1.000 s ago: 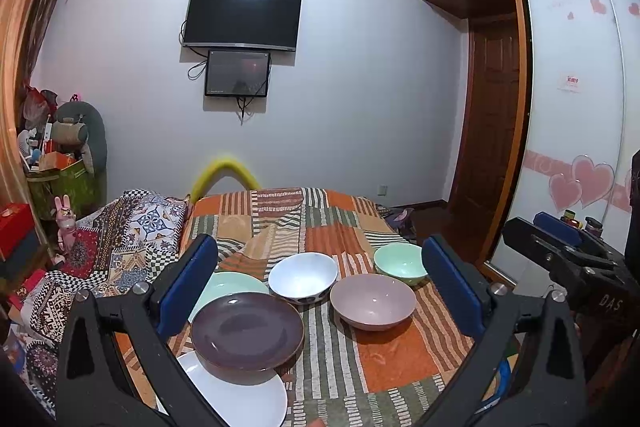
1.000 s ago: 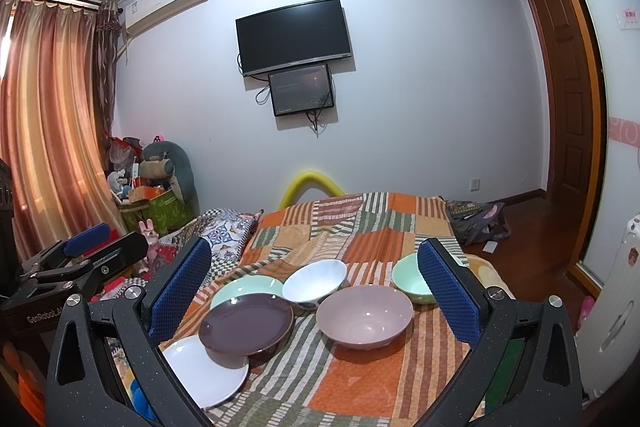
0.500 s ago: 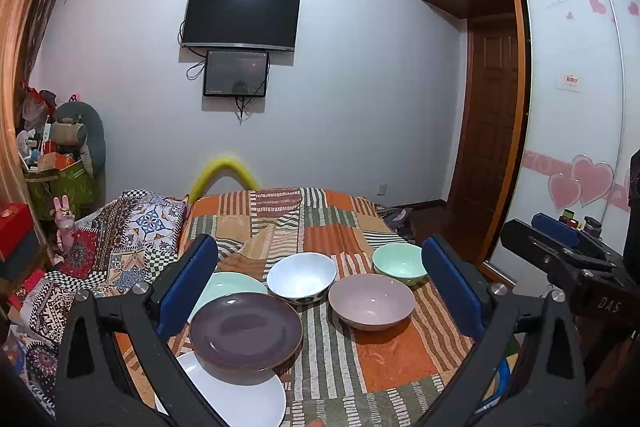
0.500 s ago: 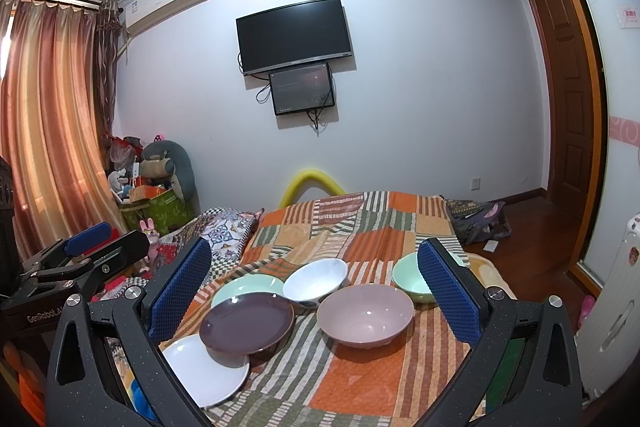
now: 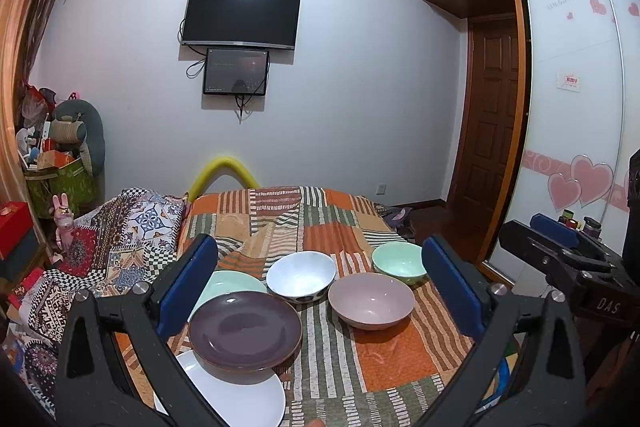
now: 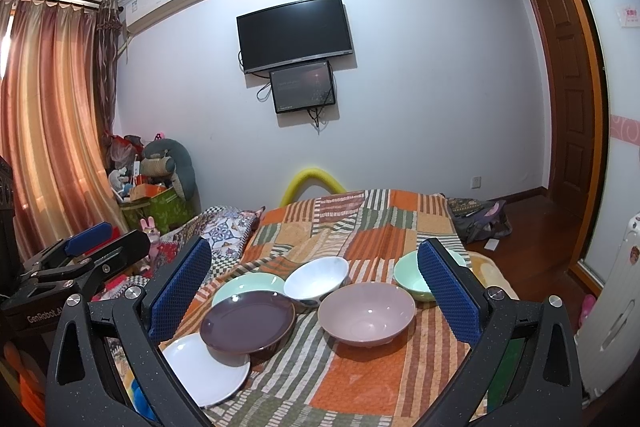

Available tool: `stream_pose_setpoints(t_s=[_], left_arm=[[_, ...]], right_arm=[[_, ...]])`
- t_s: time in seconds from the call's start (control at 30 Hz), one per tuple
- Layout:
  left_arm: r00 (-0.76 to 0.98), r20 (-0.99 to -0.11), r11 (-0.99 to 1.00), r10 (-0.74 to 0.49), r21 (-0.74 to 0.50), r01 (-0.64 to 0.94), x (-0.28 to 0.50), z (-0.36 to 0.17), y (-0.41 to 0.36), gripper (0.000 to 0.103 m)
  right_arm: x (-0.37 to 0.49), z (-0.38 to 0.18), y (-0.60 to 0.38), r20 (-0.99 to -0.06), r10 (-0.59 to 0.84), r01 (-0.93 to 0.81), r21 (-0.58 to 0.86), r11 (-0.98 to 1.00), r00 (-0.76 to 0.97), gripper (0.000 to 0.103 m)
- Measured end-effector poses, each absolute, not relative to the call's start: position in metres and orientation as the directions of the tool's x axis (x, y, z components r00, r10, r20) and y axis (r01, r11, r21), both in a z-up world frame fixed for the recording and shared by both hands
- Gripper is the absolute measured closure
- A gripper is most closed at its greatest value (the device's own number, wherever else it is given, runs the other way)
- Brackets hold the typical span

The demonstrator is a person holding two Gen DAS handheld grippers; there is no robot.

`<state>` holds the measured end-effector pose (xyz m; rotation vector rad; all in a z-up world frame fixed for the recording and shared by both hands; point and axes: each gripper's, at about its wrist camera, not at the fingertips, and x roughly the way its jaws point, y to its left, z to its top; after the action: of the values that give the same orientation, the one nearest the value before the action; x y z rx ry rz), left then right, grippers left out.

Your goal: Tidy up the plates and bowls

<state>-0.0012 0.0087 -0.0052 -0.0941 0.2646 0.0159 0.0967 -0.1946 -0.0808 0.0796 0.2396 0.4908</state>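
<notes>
On the striped patchwork cloth lie a dark purple plate (image 5: 245,331) (image 6: 248,322), a white plate (image 5: 236,395) (image 6: 204,373) partly under it, and a pale green plate (image 5: 230,283) (image 6: 248,285) behind. A white bowl (image 5: 301,275) (image 6: 316,277), a pink bowl (image 5: 371,299) (image 6: 367,313) and a mint green bowl (image 5: 398,261) (image 6: 412,277) stand to the right. My left gripper (image 5: 320,287) hovers open above the near edge, holding nothing. My right gripper (image 6: 316,295) is likewise open and empty, framing the dishes. Each gripper shows at the other view's edge.
The cloth-covered surface (image 6: 372,383) has bare room in front of the pink bowl and behind the dishes. A patterned quilt (image 5: 120,231) lies left. Cluttered boxes and toys (image 6: 156,195) fill the left corner; a wardrobe (image 5: 576,131) and door (image 6: 568,115) stand right.
Almost nothing differs; the left view has shifted very slightly, and both grippers remain open above the dishes.
</notes>
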Motion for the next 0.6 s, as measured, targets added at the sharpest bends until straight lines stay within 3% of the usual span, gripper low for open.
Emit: stream_pose_setpoints(t_s=[0.6], left_arm=[[0.95, -0.312, 0.994, -0.018, -0.104, -0.015, 0.017, -0.018, 0.019, 0.0]], right_arm=[[0.108, -0.091, -0.184, -0.246, 0.464, -0.448, 0.123, 0.886, 0.851, 0.0]])
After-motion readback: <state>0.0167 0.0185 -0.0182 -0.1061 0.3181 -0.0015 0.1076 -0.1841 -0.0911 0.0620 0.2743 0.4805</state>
